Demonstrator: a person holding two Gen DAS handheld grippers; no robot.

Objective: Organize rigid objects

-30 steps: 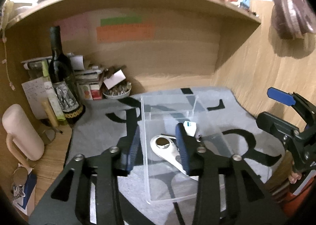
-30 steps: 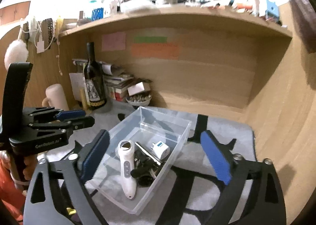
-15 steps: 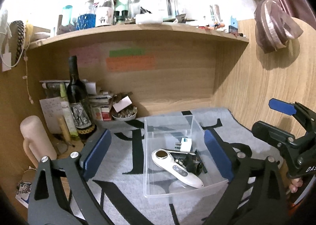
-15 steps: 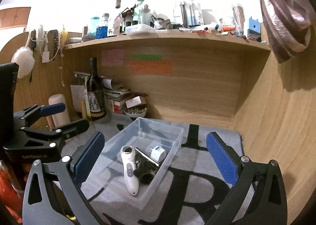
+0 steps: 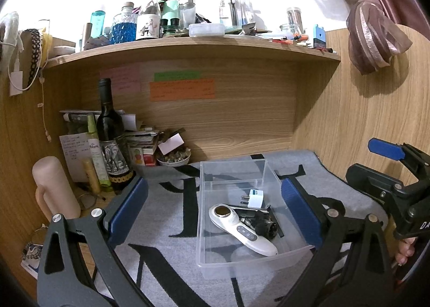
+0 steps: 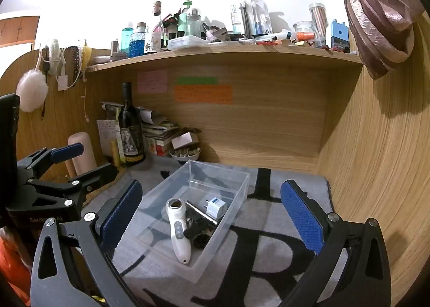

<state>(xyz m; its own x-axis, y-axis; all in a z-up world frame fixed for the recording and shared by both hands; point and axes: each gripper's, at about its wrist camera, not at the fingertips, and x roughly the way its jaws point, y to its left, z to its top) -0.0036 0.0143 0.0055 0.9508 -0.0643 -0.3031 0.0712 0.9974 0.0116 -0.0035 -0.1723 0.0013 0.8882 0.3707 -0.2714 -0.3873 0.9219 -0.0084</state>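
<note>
Fingers [image 5: 129,206] of the left gripper [image 5: 215,206] stand wide and are opening the last bit, with nothing pinched; the clear plastic bin [image 5: 233,165] merely shows through the gap, some way beyond the tips. The right gripper [image 6: 211,208] is spread just as wide and just as empty, looking at the same bin from the other side. Both seem to hang back from the bin, I'd say to keep clear of its thin walls.

The bin sits on a grey mat with big black letters [image 5: 172,215] on the worktop, out in the open part, well apart from the wine bottle [image 5: 110,140] and the heap of papers in the back corner. That spot leaves room on either side for the tools, which is probably why it was chosen.

Inside lie a white handheld device [image 5: 242,230] with a round dark head and small buttons, a white plug adapter [image 5: 254,198] near the far end, and a tangle of dark metal pieces [image 5: 262,222] touching the device. All hard, small things, lying flat on the bottom. The sorting looks close to done.
</note>
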